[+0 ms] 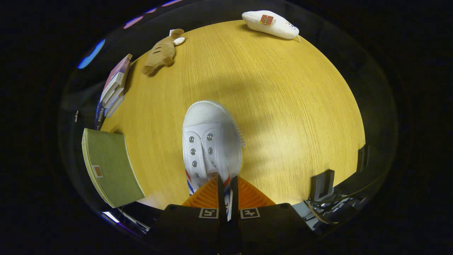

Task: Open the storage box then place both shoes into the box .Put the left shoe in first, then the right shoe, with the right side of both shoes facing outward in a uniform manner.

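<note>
The gripper (pixel 226 184) is clenched on the white shoe's (pixel 208 141) side wall; its long axis runs straight ahead, toe far, with the green box (pixel 109 166) at near left.

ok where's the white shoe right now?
In the gripper view the white shoe is pinched by its side wall between the gripper fingers, toe pointing ahead over the wooden table, with the green storage box just to its left.
</note>
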Demonstrator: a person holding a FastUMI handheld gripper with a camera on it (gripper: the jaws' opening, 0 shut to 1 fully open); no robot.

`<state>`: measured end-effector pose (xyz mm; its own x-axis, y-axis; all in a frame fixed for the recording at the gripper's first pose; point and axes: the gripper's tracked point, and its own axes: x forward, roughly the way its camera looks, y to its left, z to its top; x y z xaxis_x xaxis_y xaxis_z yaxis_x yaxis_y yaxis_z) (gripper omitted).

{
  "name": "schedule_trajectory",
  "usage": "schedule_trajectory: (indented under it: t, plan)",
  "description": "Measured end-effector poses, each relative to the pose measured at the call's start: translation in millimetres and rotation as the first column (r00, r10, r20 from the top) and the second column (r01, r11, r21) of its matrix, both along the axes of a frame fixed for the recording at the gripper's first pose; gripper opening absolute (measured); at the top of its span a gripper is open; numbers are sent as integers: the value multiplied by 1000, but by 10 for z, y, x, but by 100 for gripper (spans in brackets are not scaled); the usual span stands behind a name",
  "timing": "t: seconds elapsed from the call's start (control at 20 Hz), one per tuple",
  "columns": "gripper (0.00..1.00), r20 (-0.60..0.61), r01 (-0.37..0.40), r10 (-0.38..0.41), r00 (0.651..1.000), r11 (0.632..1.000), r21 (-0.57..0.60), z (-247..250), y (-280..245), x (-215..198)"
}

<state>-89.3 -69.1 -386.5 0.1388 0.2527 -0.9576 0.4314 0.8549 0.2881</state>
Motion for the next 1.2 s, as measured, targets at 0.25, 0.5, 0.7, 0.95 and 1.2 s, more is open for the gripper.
schedule_trajectory:
  t: [0.25,0.5,0.7,0.95,1.2]
  plan:
    - [7,83,9,-15,996,997,75,755,439,271]
    - [7,190,-15,-36,981,966,257,1638,1345,797]
    - [7,215,-113,46,976,943,313,1999,2108,978]
    - [7,192,-189,129,973,920,343,2009,2922,1113]
    - [7,138,-264,232,963,914,309,1796,3421,1050]
